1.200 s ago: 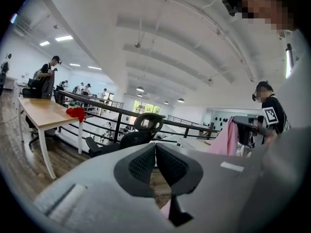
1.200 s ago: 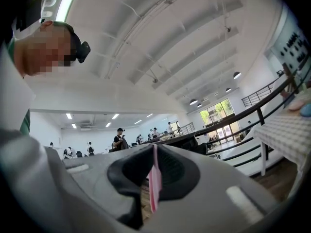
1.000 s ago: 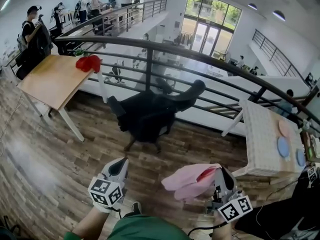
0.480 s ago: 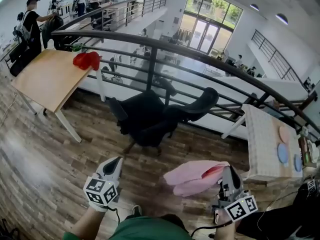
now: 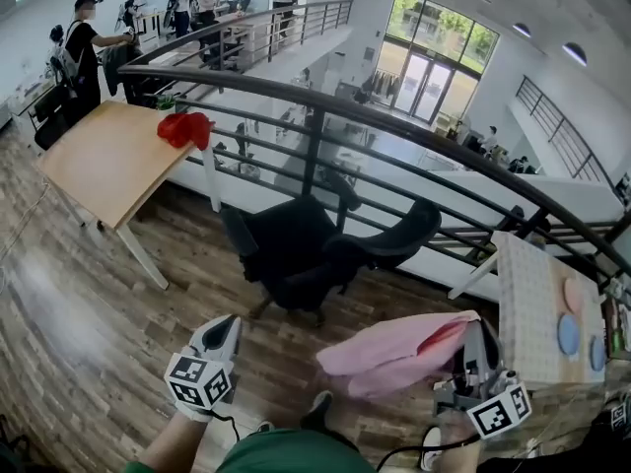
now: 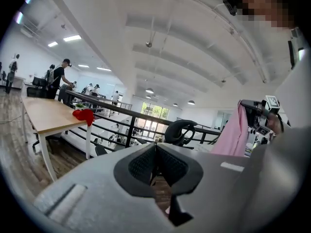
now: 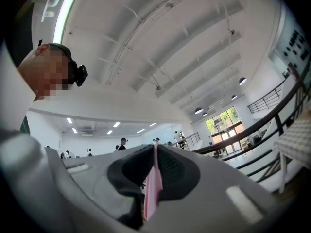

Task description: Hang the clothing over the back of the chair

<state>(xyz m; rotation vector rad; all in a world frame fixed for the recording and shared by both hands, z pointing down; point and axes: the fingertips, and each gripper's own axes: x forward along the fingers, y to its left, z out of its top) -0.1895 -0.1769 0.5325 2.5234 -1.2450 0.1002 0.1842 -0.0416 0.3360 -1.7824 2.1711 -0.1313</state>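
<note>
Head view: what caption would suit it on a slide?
Right claw grips pink clothing, left claw shut and empty, black chair ahead by the railing.

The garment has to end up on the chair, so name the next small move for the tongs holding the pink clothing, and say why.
Probably carry the right tongs forward and up, toward the black chair. They are shut on the pink garment, which hangs well short of the chair's back and touches nothing there. The left tongs are shut and empty.
</note>
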